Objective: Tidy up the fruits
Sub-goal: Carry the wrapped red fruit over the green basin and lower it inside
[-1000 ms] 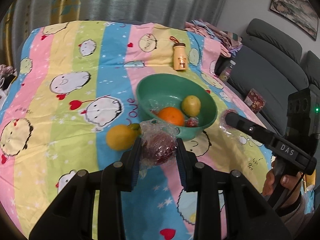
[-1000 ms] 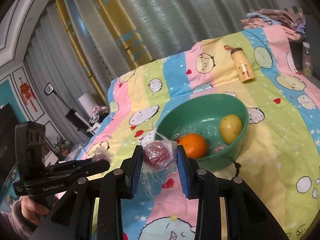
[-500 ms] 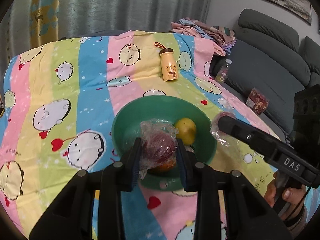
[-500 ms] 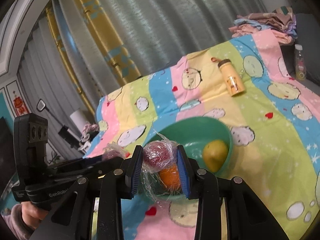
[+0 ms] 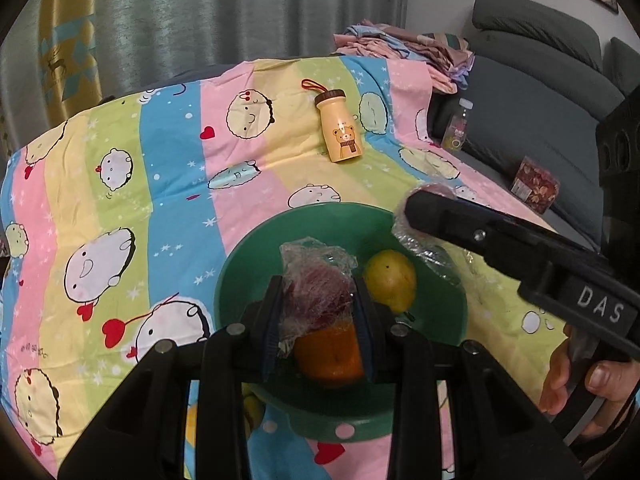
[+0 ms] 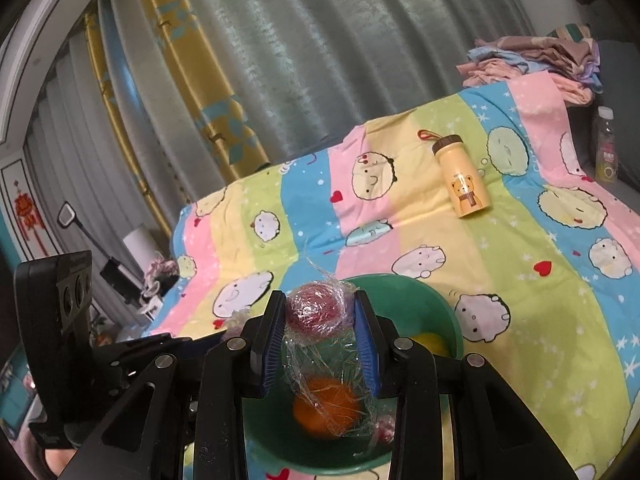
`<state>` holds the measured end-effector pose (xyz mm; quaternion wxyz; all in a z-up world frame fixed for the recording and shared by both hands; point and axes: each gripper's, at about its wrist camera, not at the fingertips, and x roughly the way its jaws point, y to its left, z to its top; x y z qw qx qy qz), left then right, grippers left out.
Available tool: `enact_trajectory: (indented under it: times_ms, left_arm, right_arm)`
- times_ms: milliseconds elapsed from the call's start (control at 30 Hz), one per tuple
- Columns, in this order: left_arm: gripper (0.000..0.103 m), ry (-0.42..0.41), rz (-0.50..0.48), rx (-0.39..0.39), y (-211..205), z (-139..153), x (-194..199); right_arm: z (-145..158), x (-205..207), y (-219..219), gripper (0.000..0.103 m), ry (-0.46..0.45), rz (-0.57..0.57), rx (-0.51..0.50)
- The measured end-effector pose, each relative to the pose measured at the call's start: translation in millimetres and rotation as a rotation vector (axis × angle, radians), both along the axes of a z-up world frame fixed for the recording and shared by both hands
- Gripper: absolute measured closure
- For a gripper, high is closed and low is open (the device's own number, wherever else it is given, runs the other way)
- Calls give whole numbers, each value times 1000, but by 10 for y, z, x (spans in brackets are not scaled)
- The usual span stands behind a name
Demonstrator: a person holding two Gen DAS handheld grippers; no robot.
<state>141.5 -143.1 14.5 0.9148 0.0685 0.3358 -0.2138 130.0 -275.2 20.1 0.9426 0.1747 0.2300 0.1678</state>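
A green bowl sits on the striped cartoon cloth and holds an orange and a yellow-green fruit. My left gripper is shut on a red fruit wrapped in plastic film and holds it above the bowl. My right gripper is shut on another film-wrapped red fruit, also over the bowl, above the orange. A small wrapped red fruit lies in the bowl. The right gripper also shows in the left wrist view, the left one in the right wrist view.
A yellow bear-print bottle lies on the cloth behind the bowl. A yellow fruit lies on the cloth by the bowl's near left rim, mostly hidden. A grey sofa with a drink bottle, a small box and folded clothes stands at the right.
Both grippers have moved forward with their wrapped fruits and now hang over the bowl. The yellow fruit on the cloth has slid under the left gripper's body in view.
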Motion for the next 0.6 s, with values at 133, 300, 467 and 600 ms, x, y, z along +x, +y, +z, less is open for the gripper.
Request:
enact_trajectory:
  times_ms: [133, 300, 467, 600]
  left_arm:
    - [70, 5, -2, 25, -48, -62, 96]
    - [70, 29, -6, 46, -84, -178, 193]
    - [70, 63, -4, 51, -81, -270, 275]
    - [70, 75, -10, 65, -108, -304, 308]
  right_arm:
    - [-100, 55, 14, 67, 21, 8, -17]
    - [-209, 130, 3, 67, 55, 8, -22]
    - [-240, 164, 34, 67, 69, -1, -54]
    - [-265, 190, 74, 67, 92, -9, -92]
